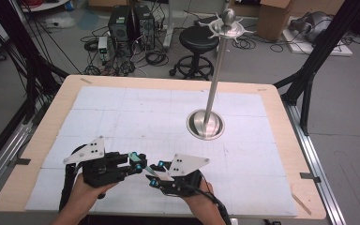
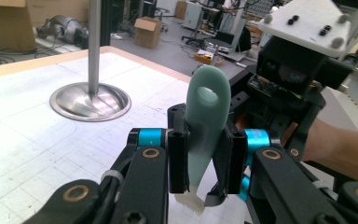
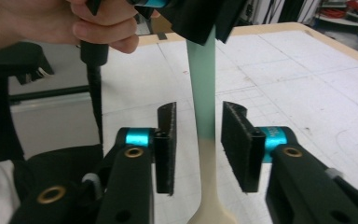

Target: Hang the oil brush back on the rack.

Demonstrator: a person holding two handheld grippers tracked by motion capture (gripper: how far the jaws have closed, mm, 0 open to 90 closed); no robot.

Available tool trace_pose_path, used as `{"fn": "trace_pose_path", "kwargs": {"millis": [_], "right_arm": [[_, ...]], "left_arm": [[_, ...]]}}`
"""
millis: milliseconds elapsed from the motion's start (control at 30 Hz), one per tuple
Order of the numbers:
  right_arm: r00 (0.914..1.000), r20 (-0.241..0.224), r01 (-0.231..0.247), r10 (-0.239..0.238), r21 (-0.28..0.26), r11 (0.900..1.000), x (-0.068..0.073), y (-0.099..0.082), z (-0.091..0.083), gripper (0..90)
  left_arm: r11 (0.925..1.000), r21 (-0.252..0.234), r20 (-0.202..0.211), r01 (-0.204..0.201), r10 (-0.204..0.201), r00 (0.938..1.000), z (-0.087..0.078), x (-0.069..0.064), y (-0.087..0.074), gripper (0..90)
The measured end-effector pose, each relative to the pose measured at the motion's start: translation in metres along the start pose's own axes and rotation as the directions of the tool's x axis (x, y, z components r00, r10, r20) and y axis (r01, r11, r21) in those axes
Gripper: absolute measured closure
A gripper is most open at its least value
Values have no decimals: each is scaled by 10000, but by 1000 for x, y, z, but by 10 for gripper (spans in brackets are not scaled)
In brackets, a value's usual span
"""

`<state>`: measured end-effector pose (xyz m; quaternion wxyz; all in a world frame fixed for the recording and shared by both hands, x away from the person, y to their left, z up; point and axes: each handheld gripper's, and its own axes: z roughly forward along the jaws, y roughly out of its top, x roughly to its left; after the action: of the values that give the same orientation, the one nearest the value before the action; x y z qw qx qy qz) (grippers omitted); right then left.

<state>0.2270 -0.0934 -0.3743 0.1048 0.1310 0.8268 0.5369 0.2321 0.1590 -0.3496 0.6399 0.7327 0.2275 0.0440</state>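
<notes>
The left gripper (image 1: 138, 161) and the right gripper (image 1: 151, 178) meet tip to tip low over the table's near edge, each held in one hand. The left jaws are clamped tight; the right jaws stand apart, pads pressing on nothing.

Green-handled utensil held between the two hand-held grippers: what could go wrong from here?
1. The left hand-held gripper clamps the green-handled utensil on its narrow handle alone, so it could pivot or slip.
2. The right hand-held gripper stands open, its pads apart from the handle on both sides; closing off-centre could knock the utensil askew.
3. The metal stand is some way off across the table, so the utensil might drop during a carry.
</notes>
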Motion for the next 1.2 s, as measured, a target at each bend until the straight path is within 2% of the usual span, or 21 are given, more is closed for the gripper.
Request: {"fn": "trace_pose_path", "kwargs": {"millis": [133, 267, 400, 567, 600, 633, 667, 733, 767, 800, 833, 867, 900, 933, 967, 1000, 1033, 1067, 1100, 1167, 1200], "right_arm": [[9989, 427, 179, -180, 26, 9998, 2, 2, 0, 726], [9981, 593, 153, -153, -2, 9999, 2, 2, -2, 791], [9978, 640, 167, -158, -132, 9998, 2, 3, -3, 803], [9994, 333, 95, -89, -197, 9998, 1, 3, -4, 814], [9997, 224, 68, -63, -204, 9998, 1, 3, -5, 815], [10000, 66, 52, -51, -218, 9997, 0, 3, -5, 815], [10000, 66, 52, -51, -218, 9997, 0, 3, -5, 815], [9997, -243, 4, -11, -267, 9996, -1, 3, -7, 816], [9980, -620, -106, 76, -469, 9988, -2, 3, -9, 816], [9970, -762, -181, 135, -597, 9981, -2, 3, -10, 815], [9947, -1011, -273, 198, -741, 9969, -3, 3, -11, 815], [9924, -1207, -359, 251, -881, 9955, -4, 3, -12, 816], [9924, -1207, -359, 251, -881, 9955, -4, 3, -12, 816], [9860, -1642, -477, 305, -1018, 9937, -6, 3, -14, 815], [9833, -1790, -538, 340, -1073, 9928, -7, 4, -14, 815], [9833, -1790, -538, 340, -1073, 9928, -7, 4, -14, 815], [9747, -2206, -605, 357, -1067, 9924, -7, 3, -14, 815], [9747, -2206, -605, 357, -1067, 9924, -7, 3, -14, 815], [9681, -2475, -661, 387, -1033, 9925, -8, 3, -13, 815], [9637, -2639, -697, 400, -1041, 9921, -8, 2, -12, 815], [9558, -2907, -791, 442, -1093, 9909, -9, 1, -11, 815]], "left_arm": [[9998, -84, -115, 189, -190, 9998, 2, -1, 1, 770], [9996, -114, -157, 272, -274, 9995, 2, -1, 2, 771], [9993, -167, -140, 344, -347, 9993, 2, 0, 2, 770], [9990, -329, 122, 307, -303, 9995, 2, 0, 2, 758], [9988, -473, 352, 151, -134, 9993, 1, 2, 2, 736], [9988, -473, 352, 151, -134, 9993, 1, 2, 2, 672], [9982, -579, 512, 127, -97, 9986, 0, 3, 2, 672], [9966, -816, 858, 75, -4, 9963, -2, 4, 2, 579], [9948, -1018, 1275, -22, 152, 9917, -4, 6, 3, 517], [9948, -1018, 1275, -22, 152, 9917, -4, 6, 3, 507], [9923, -1234, 1780, -114, 334, 9835, -6, 6, 3, 500], [9911, -1323, 2009, -114, 381, 9789, -7, 6, 3, 499], [9911, -1323, 2009, -114, 381, 9789, -7, 6, 3, 495], [9888, -1485, 2304, -108, 452, 9720, -8, 6, 3, 492], [9883, -1527, 2476, -55, 436, 9679, -9, 7, 4, 493], [9883, -1527, 2476, -55, 436, 9679, -9, 7, 4, 494], [9865, -1635, 2747, 8, 447, 9605, -10, 8, 4, 499], [9865, -1635, 2747, 8, 447, 9605, -10, 8, 4, 506], [9851, -1715, 3026, 124, 406, 9522, -10, 9, 5, 510], [9853, -1699, 3113, 166, 376, 9496, -11, 9, 5, 520], [9862, -1630, 3310, 280, 279, 9432, -11, 11, 6, 541]]}}
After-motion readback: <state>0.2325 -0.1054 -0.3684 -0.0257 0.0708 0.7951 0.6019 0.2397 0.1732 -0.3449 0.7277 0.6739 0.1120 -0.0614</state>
